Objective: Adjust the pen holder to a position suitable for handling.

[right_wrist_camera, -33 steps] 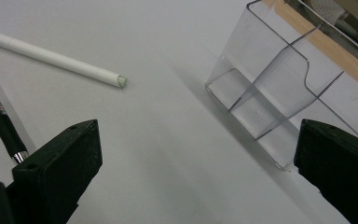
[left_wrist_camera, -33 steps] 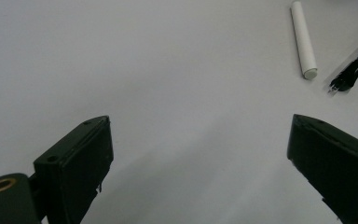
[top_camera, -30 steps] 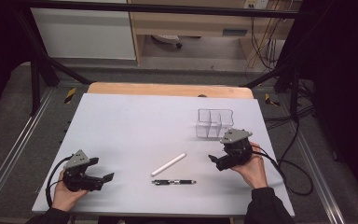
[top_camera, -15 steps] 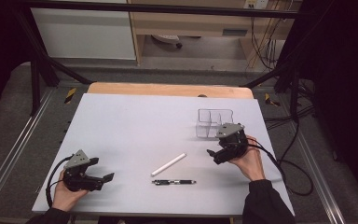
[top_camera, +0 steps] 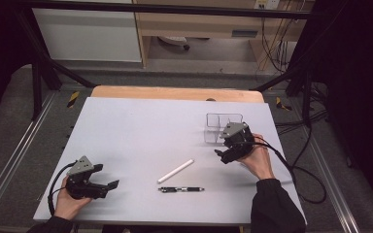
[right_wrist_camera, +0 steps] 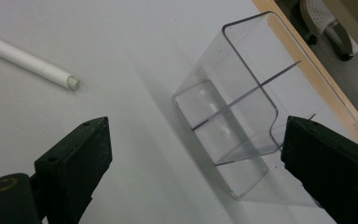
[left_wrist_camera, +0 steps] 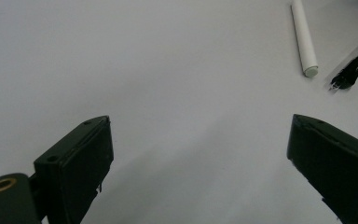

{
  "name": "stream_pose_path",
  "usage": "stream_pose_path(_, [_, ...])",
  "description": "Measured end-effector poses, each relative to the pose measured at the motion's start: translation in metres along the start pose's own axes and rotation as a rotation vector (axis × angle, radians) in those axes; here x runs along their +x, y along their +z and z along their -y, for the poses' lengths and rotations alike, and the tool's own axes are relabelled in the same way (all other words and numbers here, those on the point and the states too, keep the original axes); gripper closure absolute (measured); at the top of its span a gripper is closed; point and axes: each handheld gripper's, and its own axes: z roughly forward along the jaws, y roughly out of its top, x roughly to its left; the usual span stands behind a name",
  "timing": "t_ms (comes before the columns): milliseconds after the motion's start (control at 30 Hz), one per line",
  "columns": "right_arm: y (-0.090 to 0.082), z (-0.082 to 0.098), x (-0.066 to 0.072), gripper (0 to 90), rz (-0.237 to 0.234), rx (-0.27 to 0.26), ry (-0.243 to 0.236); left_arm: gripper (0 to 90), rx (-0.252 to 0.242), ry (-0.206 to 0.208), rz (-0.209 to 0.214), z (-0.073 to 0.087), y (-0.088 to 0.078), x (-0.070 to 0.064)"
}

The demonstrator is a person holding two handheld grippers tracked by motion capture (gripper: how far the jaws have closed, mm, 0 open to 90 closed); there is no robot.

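High view: the left gripper (top_camera: 108, 186), jaws apart and empty, rests nearest, a black pen (top_camera: 180, 189) and white tube (top_camera: 176, 171) lie between, and the right gripper (top_camera: 222, 156), jaws just narrowing yet empty, hovers beside a clear box (top_camera: 218, 121).

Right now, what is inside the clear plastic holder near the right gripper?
Nothing: the clear plastic holder is empty in both compartments that its divider makes. Its bottom corner is hidden behind the right gripper jaw.
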Motion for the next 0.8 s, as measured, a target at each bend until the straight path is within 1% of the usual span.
stream_pose_path(67, [0.003, -0.003, -0.004, 13.4, 0.003, 0.008, -0.016, 6.8, 0.0, 0.0, 0.0, 0.0, 0.0, 0.0])
stream_pose_path(167, [0.005, -0.006, -0.006, 17.8, 0.005, 0.008, -0.041, 6.9, 0.0, 0.0, 0.001, 0.0, 0.0, 0.0])
stream_pose_path(233, [0.008, -0.007, -0.008, 20.1, 0.009, 0.018, -0.059, 6.9, 0.003, 0.003, 0.003, 0.0, 0.001, 0.0])
stream_pose_path(267, [0.008, -0.007, -0.008, 20.1, 0.009, 0.018, -0.059, 6.9, 0.003, 0.003, 0.003, 0.0, 0.001, 0.0])
stream_pose_path(333, [0.011, -0.008, -0.012, 22.3, 0.018, 0.034, -0.074, 6.9, 0.004, 0.003, 0.004, 0.0, 0.001, -0.001])
stream_pose_path(400, [0.013, -0.009, -0.014, 24.4, 0.021, 0.03, -0.075, 6.9, 0.004, 0.003, 0.004, 0.0, 0.001, 0.0])
stream_pose_path(433, [0.013, -0.009, -0.015, 25.4, 0.025, 0.028, -0.087, 7.0, 0.004, 0.004, 0.004, 0.0, 0.001, 0.0])
stream_pose_path(467, [0.013, -0.009, -0.015, 25.4, 0.025, 0.028, -0.087, 7.0, 0.004, 0.003, 0.004, 0.0, 0.001, 0.0])
stream_pose_path(600, [0.017, -0.013, -0.019, 30.5, 0.027, 0.035, -0.115, 7.1, 0.007, 0.007, 0.005, 0.0, 0.001, -0.001])
stream_pose_path(667, [0.017, -0.014, -0.018, 31.5, 0.033, 0.031, -0.118, 7.1, 0.007, 0.007, 0.006, 0.0, 0.001, -0.001])
stream_pose_path(733, [0.017, -0.019, -0.017, 33.4, 0.036, 0.009, -0.144, 7.2, 0.008, 0.007, 0.007, 0.0, 0.002, -0.001])
stream_pose_path(767, [0.017, -0.019, -0.017, 33.4, 0.036, 0.009, -0.144, 7.2, 0.009, 0.007, 0.007, 0.0, 0.002, -0.001])
stream_pose_path(800, [0.018, -0.023, -0.017, 35.3, 0.029, 0.005, -0.172, 7.2, 0.009, 0.008, 0.007, 0.0, 0.002, -0.001])
